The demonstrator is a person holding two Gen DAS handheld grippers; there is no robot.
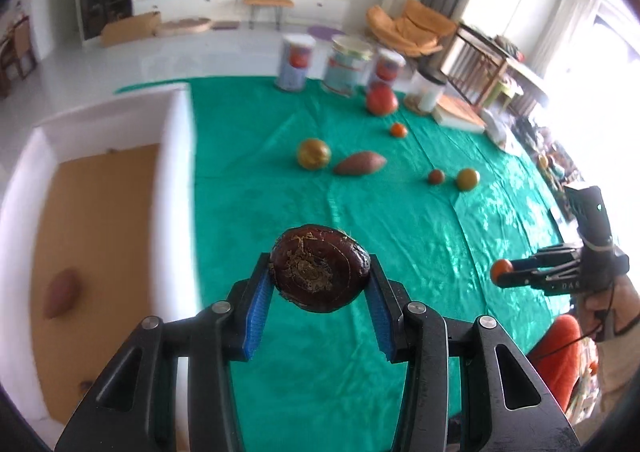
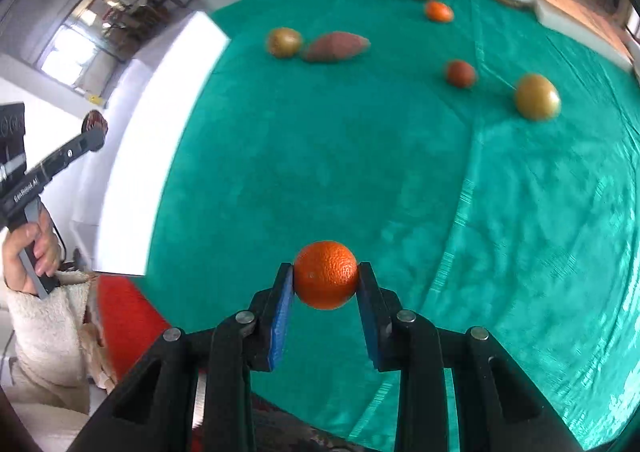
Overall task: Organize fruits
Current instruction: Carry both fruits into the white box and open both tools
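My left gripper (image 1: 320,272) is shut on a dark brown water chestnut (image 1: 319,267) and holds it above the green cloth (image 1: 400,220), just right of a white box (image 1: 176,180). A sweet potato (image 1: 61,293) lies inside the box. My right gripper (image 2: 326,276) is shut on a small orange (image 2: 326,275) above the cloth. It also shows in the left wrist view (image 1: 505,272) at the right. On the cloth lie a sweet potato (image 1: 359,163), two yellow-green fruits (image 1: 313,153) (image 1: 468,178), a small brown fruit (image 1: 436,176), a small orange (image 1: 398,130) and a red apple (image 1: 381,99).
Three printed cans (image 1: 344,64) and a white jar (image 1: 426,91) stand along the cloth's far edge. A wooden board (image 1: 460,113) lies at the far right. A red seat (image 1: 560,352) is at the table's near right. The left gripper shows at the left of the right wrist view (image 2: 93,132).
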